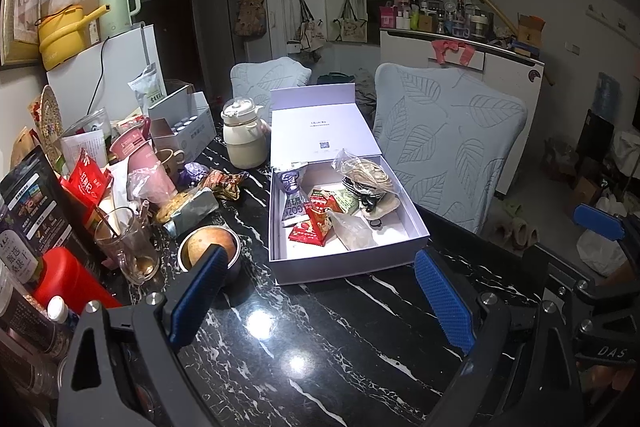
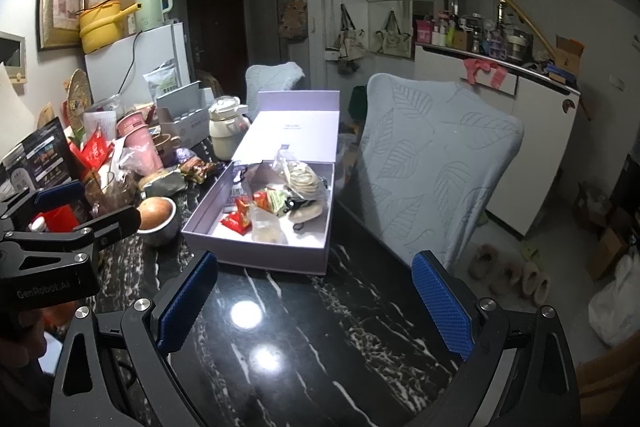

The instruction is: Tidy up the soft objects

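Presently, my left tongs (image 1: 320,291) stood wide open over the black marbled desk (image 1: 320,355), holding nothing, blue pads well apart. My right tongs (image 2: 316,301) were likewise spread wide and empty above the same desk.

Item one: a white lidded box (image 1: 280,227), lid thrown back, lay straight ahead of both tongs, just beyond the fingertips. Inside it, the soft goods:
- red snack packets (image 1: 310,229) near the middle of the box floor, seen also from the right tongs (image 2: 240,217);
- a clear plastic bag (image 1: 352,231) just right of the red packets, toward the near wall;
- a bag of round pale pads (image 1: 366,173) at the far right of the box, resting on a dark bundle whose make I could not tell;
- a purple-and-white pouch (image 1: 292,195) against the left wall.

Item two: left of the box, ahead of my left tongs' left finger, a metal bowl (image 1: 236,259) held a round brownish fruit (image 1: 210,245). A crumpled foil wrapper (image 1: 226,183) and a silver packet (image 1: 192,211) lay on the desk beyond the bowl, outside the box.

Item three: a cream kettle (image 1: 242,137) stood beyond the box's far left corner, beside the raised lid.

Item four: a glass mug (image 1: 128,247) with a spoon in it, far left of my left tongs, among crowded jars and packages.

Item five: a chair in a leaf-patterned cover (image 2: 432,163) stood ahead and right of my right tongs, at the desk's edge.
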`<move>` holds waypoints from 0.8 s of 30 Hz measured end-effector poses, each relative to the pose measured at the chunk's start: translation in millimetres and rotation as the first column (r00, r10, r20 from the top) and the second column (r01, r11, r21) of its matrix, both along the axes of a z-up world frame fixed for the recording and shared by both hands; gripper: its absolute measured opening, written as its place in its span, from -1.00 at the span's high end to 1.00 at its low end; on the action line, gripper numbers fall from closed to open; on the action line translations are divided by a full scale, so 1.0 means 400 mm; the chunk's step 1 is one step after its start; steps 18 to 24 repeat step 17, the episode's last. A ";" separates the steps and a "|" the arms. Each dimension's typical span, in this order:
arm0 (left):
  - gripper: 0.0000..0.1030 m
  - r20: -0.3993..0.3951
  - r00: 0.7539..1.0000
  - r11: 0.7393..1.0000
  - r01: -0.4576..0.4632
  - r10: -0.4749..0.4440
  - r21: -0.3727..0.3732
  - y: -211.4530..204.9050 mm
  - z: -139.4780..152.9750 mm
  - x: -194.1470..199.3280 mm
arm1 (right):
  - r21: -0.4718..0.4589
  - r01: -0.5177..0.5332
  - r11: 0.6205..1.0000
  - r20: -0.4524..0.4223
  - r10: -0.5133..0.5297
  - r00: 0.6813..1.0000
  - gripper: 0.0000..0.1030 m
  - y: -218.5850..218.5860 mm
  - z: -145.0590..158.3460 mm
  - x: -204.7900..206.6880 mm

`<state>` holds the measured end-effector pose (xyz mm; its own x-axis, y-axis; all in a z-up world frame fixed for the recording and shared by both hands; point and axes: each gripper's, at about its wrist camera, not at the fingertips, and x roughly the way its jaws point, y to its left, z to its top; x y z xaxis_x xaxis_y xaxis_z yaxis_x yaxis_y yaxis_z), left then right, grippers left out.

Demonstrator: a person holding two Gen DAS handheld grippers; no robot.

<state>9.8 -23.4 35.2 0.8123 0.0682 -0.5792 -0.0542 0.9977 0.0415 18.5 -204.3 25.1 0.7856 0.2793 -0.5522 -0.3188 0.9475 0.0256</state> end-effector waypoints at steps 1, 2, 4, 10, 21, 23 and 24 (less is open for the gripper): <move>-0.86 0.000 1.000 1.000 0.001 -0.001 0.000 0.000 0.000 0.000 | 0.000 -0.001 1.000 0.001 0.001 1.000 -0.92 0.000 0.000 0.001; -0.86 0.001 1.000 1.000 0.001 -0.001 -0.001 -0.001 0.000 0.000 | 0.000 -0.001 1.000 0.001 0.001 1.000 -0.92 -0.002 0.000 0.000; -0.86 0.000 1.000 1.000 0.002 -0.002 -0.001 -0.002 0.000 0.000 | 0.001 -0.001 1.000 0.000 0.001 1.000 -0.92 -0.002 0.000 0.001; -0.86 -0.001 1.000 1.000 0.007 -0.007 0.000 -0.006 0.000 0.001 | 0.000 -0.001 1.000 -0.001 0.001 1.000 -0.92 -0.001 0.000 0.001; -0.86 0.020 1.000 1.000 0.013 -0.013 0.003 -0.005 -0.001 0.000 | 0.002 0.002 1.000 -0.006 -0.002 1.000 -0.92 -0.007 -0.003 0.001; -0.86 0.020 1.000 1.000 0.013 -0.013 0.003 -0.005 -0.001 0.000 | 0.002 0.002 1.000 -0.006 -0.002 1.000 -0.92 -0.007 -0.003 0.001; -0.86 0.020 1.000 1.000 0.013 -0.013 0.003 -0.005 -0.001 0.000 | 0.002 0.002 1.000 -0.006 -0.002 1.000 -0.92 -0.007 -0.003 0.001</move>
